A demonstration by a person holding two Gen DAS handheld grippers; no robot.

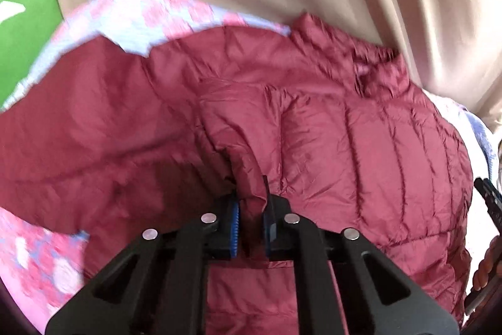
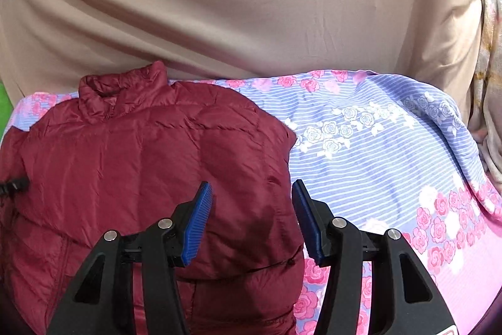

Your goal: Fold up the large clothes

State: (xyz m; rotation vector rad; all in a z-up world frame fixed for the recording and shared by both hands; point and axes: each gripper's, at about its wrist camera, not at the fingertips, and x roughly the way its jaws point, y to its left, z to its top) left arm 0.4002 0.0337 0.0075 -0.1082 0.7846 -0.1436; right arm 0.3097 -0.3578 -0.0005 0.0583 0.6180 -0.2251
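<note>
A dark red quilted puffer jacket lies on a floral bedsheet, its stand-up collar toward the back. In the left wrist view my left gripper is shut on a bunched fold of the jacket's fabric, pinched between the blue pads. In the right wrist view the jacket fills the left half, and my right gripper stands open above its right edge with nothing between its fingers. The right gripper's black tip shows at the right edge of the left wrist view.
A beige draped cloth rises behind the bed. A green object sits at the far left. The striped, rose-printed sheet spreads bare to the right of the jacket. A patterned fabric hangs at the right edge.
</note>
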